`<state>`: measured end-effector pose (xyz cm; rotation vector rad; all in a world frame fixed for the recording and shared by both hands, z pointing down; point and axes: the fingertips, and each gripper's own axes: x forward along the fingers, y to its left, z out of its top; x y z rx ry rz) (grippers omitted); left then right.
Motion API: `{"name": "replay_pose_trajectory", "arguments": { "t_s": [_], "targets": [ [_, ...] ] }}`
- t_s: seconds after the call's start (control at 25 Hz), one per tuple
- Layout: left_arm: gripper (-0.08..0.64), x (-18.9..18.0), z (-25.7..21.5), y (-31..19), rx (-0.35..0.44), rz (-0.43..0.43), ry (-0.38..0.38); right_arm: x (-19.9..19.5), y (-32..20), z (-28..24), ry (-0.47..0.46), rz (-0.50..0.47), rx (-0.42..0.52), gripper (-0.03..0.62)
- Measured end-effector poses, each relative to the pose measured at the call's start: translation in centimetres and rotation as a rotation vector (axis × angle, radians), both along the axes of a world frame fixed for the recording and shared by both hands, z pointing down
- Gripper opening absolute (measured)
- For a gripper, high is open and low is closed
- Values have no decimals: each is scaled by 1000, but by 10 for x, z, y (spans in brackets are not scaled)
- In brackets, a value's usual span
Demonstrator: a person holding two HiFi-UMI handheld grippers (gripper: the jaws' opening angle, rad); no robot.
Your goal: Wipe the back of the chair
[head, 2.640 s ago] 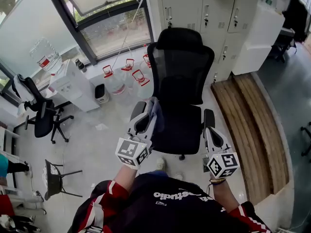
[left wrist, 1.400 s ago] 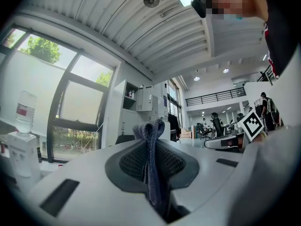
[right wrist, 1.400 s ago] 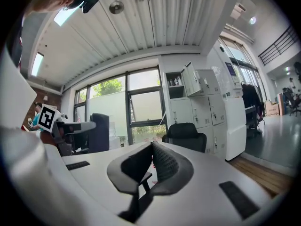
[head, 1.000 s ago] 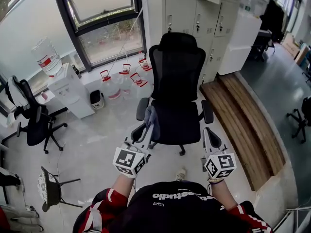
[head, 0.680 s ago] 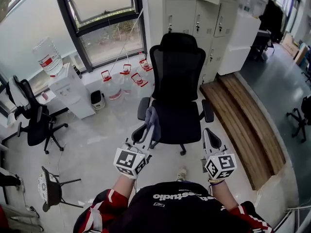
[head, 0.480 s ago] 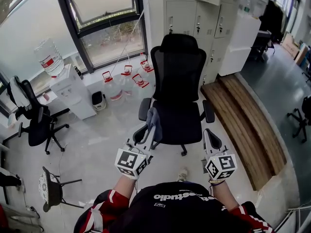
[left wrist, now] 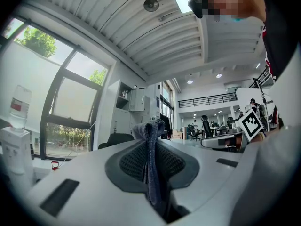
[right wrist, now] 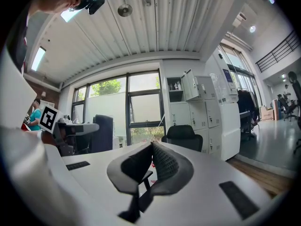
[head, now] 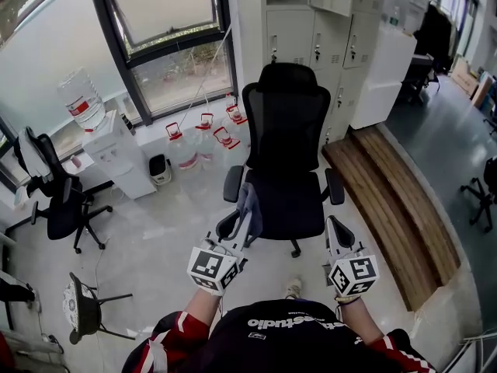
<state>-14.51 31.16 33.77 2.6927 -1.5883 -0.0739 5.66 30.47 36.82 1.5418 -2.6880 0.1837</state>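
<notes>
**Person facing an office chair, cloth gripped in the left claw**

Seen from above, a black office chair with a mesh back and headrest point(head: 286, 123) stands on a pale floor in the middle of the scene. Its seat is turned toward the person, with windows and grey metal lockers point(head: 326, 22) behind it.

The left claw point(head: 243, 222) is clamped on a grey-blue folded cloth point(left wrist: 151, 159), which sticks up between its jaws. From above, the cloth lines up with the chair's left armrest; whether it touches cannot be told. The right claw point(head: 334, 225) is held near the right armrest, its jaws together with nothing between them. Each claw carries a cube with black-and-white square markers.

To the far left stands a white water dispenser point(head: 116, 150). It is topped by a clear bottle with a red label, and the print on that label is too small to read. Clear water jugs with red handles point(head: 203, 134) sit on the floor below the window. A slatted wooden platform point(head: 388, 200) lies to the right. White lettering crosses the person's black top point(head: 295, 340), with only "studio" legible.
</notes>
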Motion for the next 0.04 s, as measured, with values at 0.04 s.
{"name": "replay_pose_trajectory", "arguments": {
  "t_s": [0.04],
  "targets": [
    [60, 1, -1, 0, -2, 1, 2, 1, 0, -1, 0, 1, -1, 11]
  ]
}}
